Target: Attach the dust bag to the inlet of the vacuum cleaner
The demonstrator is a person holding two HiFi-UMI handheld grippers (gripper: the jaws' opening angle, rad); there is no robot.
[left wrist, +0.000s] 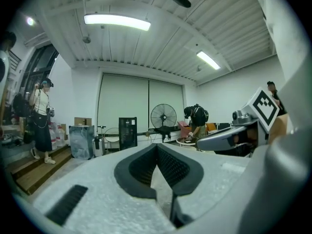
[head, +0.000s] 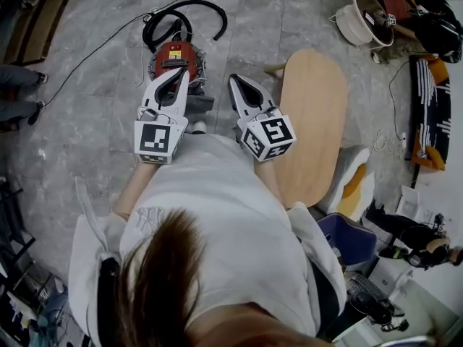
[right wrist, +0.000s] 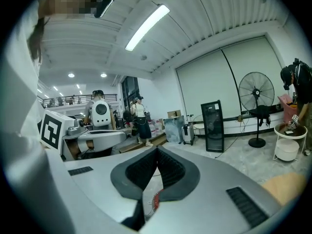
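You are standing over the vacuum cleaner [head: 173,55] with both tools drawn in close to your chest, side by side and pointing almost level across the room. That looks like a carrying posture, not a working one. The left gripper [head: 179,78] is showing its jaws pressed together with nothing between them, and the right gripper [head: 235,82] is doing the same: closed and empty.

The red vacuum cleaner is sitting on the grey floor [head: 94,100] just ahead of you, directly beyond the left gripper's tip, with its black hose [head: 184,16] coiling behind it on the far side. In the right gripper view a sliver of red is peeking through under the closed jaws, so that tool is aiming roughly over the machine. The oval wooden table [head: 311,114] is lying to your right.

The dust bag is not showing clearly in any view, and the inlet is hidden behind the left gripper. I judge that the attaching has not begun. You will likely need to open one tool, find the bag and lower yourself towards the floor.
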